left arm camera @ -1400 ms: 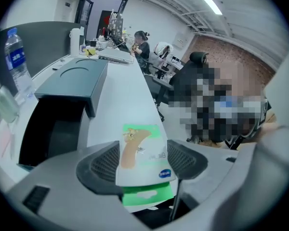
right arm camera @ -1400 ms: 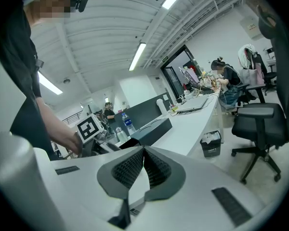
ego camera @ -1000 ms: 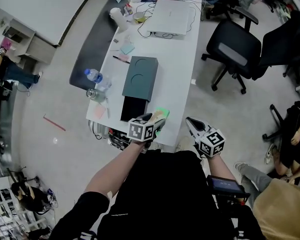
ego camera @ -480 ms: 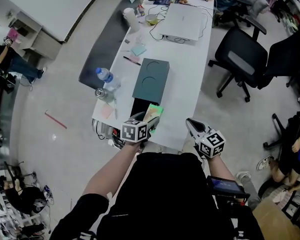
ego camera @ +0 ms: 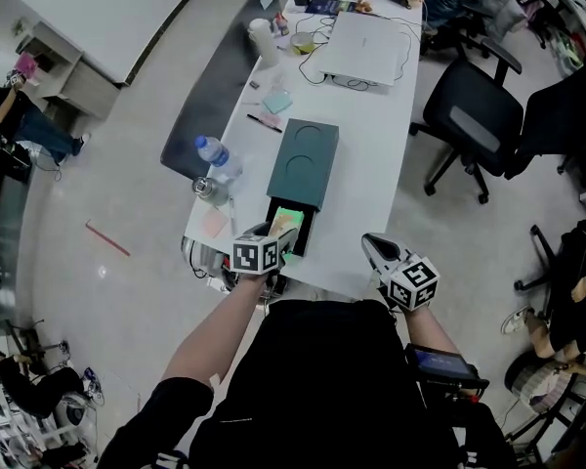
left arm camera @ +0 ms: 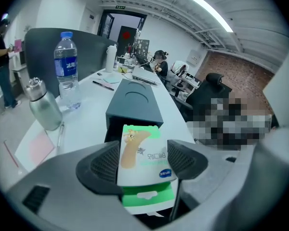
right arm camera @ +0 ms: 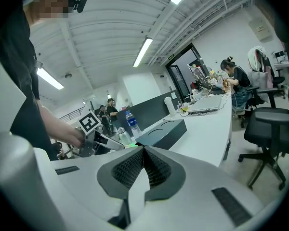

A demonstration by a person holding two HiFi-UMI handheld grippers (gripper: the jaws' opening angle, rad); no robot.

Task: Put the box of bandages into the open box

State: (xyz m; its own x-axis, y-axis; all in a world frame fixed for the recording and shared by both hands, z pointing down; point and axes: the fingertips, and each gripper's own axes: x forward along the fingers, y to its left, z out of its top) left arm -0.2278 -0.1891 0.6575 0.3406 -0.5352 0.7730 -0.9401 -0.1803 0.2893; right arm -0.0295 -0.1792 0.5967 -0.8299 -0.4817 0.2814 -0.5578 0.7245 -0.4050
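Carried inward from the counter's [ego camera: 371, 164] near edge, the box of bandages [ego camera: 286, 221] now hangs clamped in the left claw [left arm camera: 143, 161] over the open box's [ego camera: 303, 159] dark mouth (right claw [right arm camera: 143, 170] shut, empty, idle), best lowered squarely between the walls before release.

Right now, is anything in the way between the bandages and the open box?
Nothing visible is. The left gripper holds the bandages right by the open box; the bottle and flask stand off to the side.

open box [left arm camera: 135, 109] | interior seemingly hidden | behind bandage box [left arm camera: 143, 157]
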